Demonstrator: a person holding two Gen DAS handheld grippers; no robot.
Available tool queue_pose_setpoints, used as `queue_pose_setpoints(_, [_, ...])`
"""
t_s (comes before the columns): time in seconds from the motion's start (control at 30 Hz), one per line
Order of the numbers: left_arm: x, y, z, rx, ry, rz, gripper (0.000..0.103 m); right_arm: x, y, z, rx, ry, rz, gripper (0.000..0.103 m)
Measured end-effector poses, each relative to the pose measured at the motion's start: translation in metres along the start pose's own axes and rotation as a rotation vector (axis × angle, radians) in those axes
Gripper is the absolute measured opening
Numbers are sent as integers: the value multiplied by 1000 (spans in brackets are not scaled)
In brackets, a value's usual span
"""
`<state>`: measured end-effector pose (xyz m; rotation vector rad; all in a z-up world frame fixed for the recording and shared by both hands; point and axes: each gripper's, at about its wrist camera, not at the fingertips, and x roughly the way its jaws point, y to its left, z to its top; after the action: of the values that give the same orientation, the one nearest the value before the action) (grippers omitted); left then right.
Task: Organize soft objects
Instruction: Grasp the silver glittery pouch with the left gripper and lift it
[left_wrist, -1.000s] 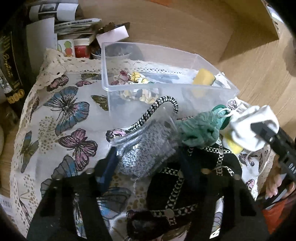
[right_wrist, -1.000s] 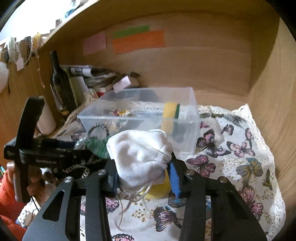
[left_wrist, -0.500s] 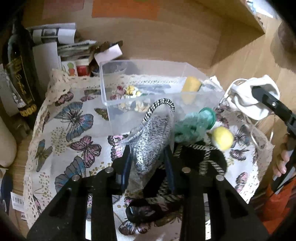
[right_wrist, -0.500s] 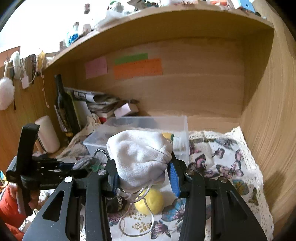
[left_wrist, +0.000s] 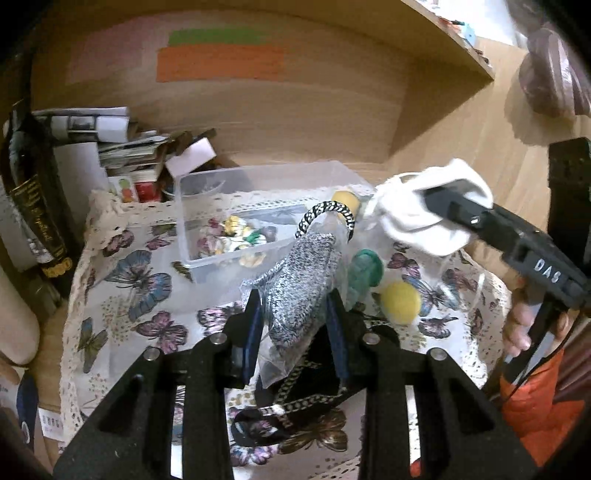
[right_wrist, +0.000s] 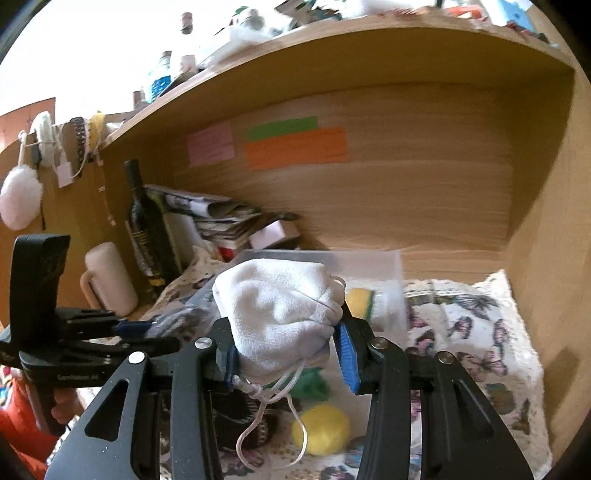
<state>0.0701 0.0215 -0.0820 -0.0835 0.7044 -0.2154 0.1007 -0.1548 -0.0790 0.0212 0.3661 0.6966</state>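
Observation:
My left gripper (left_wrist: 295, 325) is shut on a grey speckled pouch (left_wrist: 299, 284) in clear wrap with a black-and-white cord loop, held above the butterfly cloth (left_wrist: 125, 295). My right gripper (right_wrist: 288, 354) is shut on a white drawstring pouch (right_wrist: 277, 317), raised near the clear plastic box (left_wrist: 192, 236); it also shows in the left wrist view (left_wrist: 424, 214). The box holds small floral items and a yellow sponge (right_wrist: 360, 299). A yellow ball (left_wrist: 400, 302), a green soft object (left_wrist: 364, 273) and a black studded bag (left_wrist: 306, 391) lie on the cloth.
A dark wine bottle (right_wrist: 142, 229), a stack of papers (right_wrist: 221, 218) and a white mug (right_wrist: 109, 280) stand at the back left. Wooden shelf walls close in behind and to the right. The cloth's right part (right_wrist: 476, 332) lies beside the box.
Both grippers have lifted their pouches up from the cloth. The white pouch has risen off the yellow ball, which now lies uncovered.

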Motion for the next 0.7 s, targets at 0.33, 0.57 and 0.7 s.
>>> queue_pose_setpoints(0.33, [3, -8, -8, 22, 27, -39, 33, 26, -6, -6, -2, 57, -56, 39])
queue_pose_setpoints(0.57, [-4, 3, -1, -4, -8, -3, 33, 27, -13, -3, 16, 60, -49, 39])
queue_pose_setpoints(0.7, [-5, 13, 12, -25, -46, 24, 33, 21, -12, 7, -2, 29, -53, 39])
